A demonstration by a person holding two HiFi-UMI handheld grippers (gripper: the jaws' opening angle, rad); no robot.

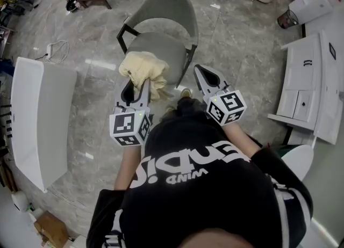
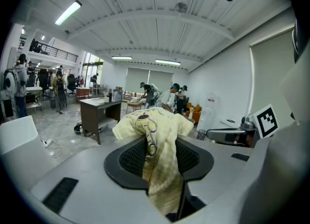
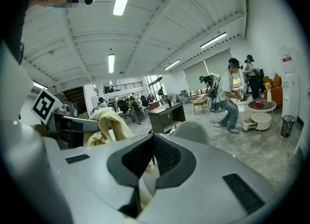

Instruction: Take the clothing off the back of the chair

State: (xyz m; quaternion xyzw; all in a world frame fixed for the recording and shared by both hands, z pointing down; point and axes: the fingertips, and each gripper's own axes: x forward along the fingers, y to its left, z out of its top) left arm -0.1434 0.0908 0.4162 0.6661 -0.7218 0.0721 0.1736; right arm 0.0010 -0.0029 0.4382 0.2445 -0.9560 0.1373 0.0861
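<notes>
It was a large open-plan workspace, something between an office and a studio hall. A high ribbed ceiling (image 2: 160,29) carried long strip lights (image 2: 68,12), and a railed mezzanine (image 2: 55,53) ran along the upper left of the left gripper view. Several people (image 2: 167,96) stood working at tables at mid-frame behind a dark wooden desk (image 2: 99,114). In the head view, polished stone floor (image 1: 242,64) spread around a grey chair (image 1: 161,21), with white cabinet units (image 1: 306,88) at right and a cardboard box (image 1: 51,228) at lower left.
</notes>
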